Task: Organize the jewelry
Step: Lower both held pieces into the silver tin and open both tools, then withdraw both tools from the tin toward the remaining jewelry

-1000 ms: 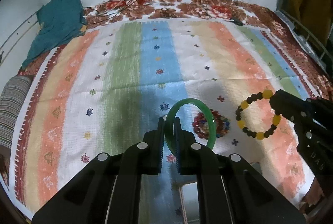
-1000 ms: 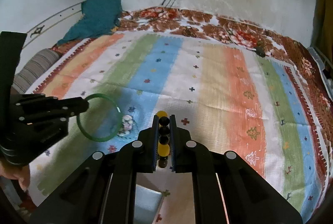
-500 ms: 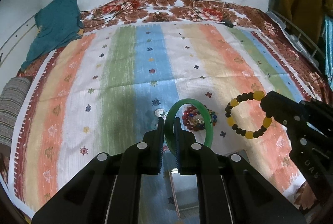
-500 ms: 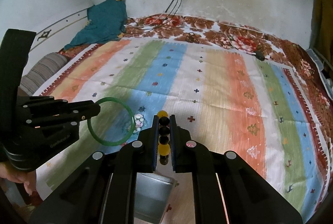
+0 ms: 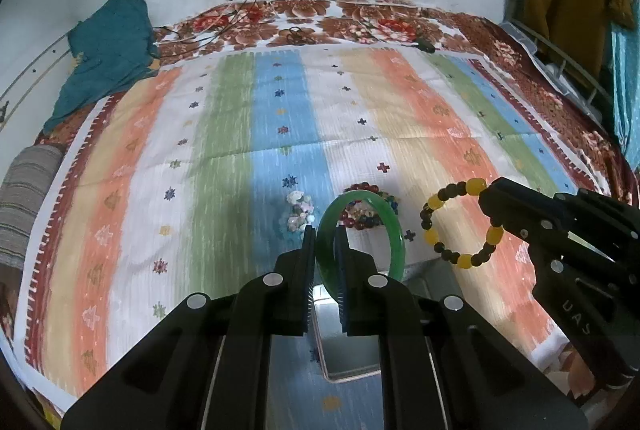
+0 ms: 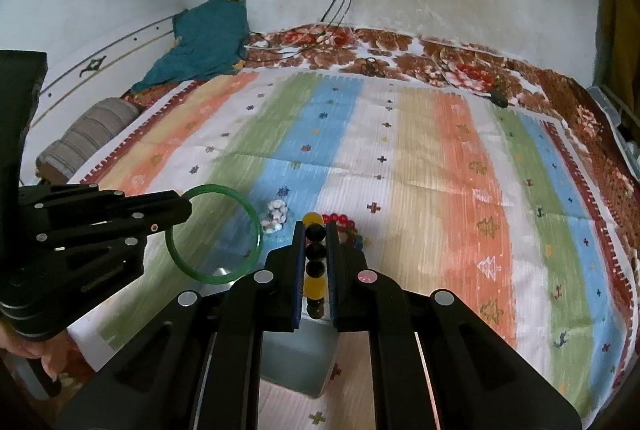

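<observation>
Both tools have drawn back over the metal box (image 5: 348, 346): left tool (image 5: 325, 230) clamped on green bangle (image 5: 396, 242), right tool (image 6: 316, 226) on beaded bracelet (image 6: 313, 286). Lower each well inside the box before releasing.

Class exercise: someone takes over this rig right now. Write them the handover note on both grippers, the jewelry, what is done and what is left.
Left gripper: shut on the green bangle, held above the bedspread.
Right gripper: shut on the yellow and dark bead bracelet, also lifted.
Metal box: below both grippers, near edge; contents not visible.
On the bedspread: multicoloured bead bracelet, pale stone bracelet.
Done: two pieces picked up.
Left: probably place both in the box, then fetch the other two.
</observation>
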